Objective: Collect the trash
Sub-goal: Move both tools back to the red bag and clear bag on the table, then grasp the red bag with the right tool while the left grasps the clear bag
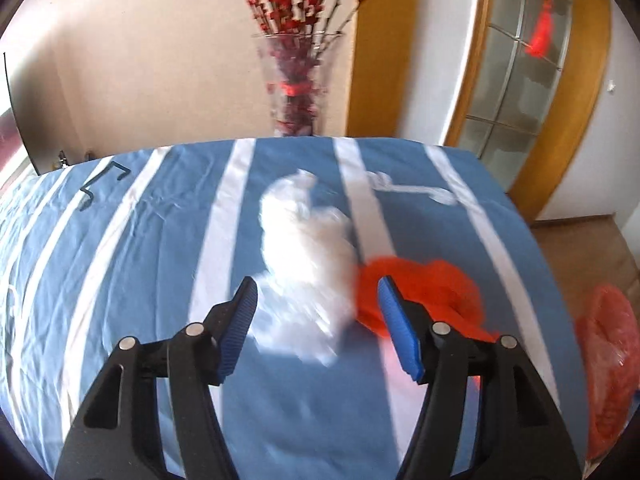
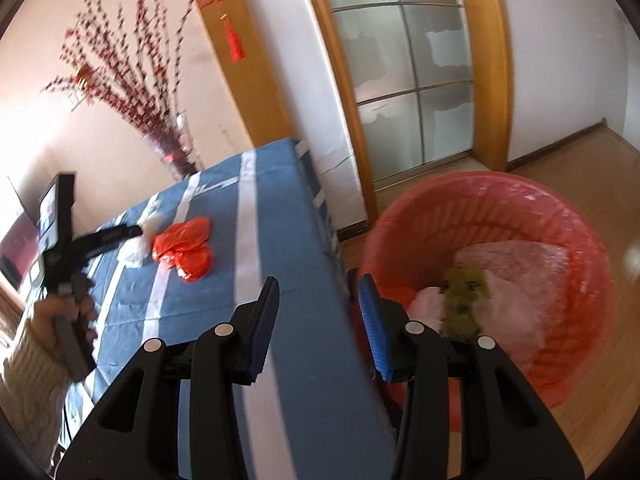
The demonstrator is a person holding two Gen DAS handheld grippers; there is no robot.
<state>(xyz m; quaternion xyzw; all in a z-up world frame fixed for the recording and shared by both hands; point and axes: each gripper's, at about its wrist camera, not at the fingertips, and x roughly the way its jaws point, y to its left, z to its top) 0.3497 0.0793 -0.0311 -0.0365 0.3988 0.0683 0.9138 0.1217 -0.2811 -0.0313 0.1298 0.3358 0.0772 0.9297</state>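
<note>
A crumpled white plastic bag (image 1: 308, 256) lies on the blue striped tablecloth (image 1: 120, 248), with a crumpled orange-red bag (image 1: 424, 292) beside it on the right. My left gripper (image 1: 318, 300) is open and empty, its jaws either side of the white bag's near end. In the right wrist view the white bag (image 2: 150, 226) and orange bag (image 2: 186, 248) lie on the table, with the left gripper (image 2: 138, 232) at the white bag. My right gripper (image 2: 318, 300) is open and empty above the table's right edge. A red bin (image 2: 460, 208) stands on the floor, holding pale bags and a yellow-green wrapper (image 2: 466, 300).
A glass vase of red-berry branches (image 1: 298, 80) stands behind the table's far edge. A glass-paned door with a wooden frame (image 2: 404, 72) is behind the bin. The red bin's rim (image 1: 612, 360) shows at the right of the table. Wooden floor (image 2: 592, 392) surrounds the bin.
</note>
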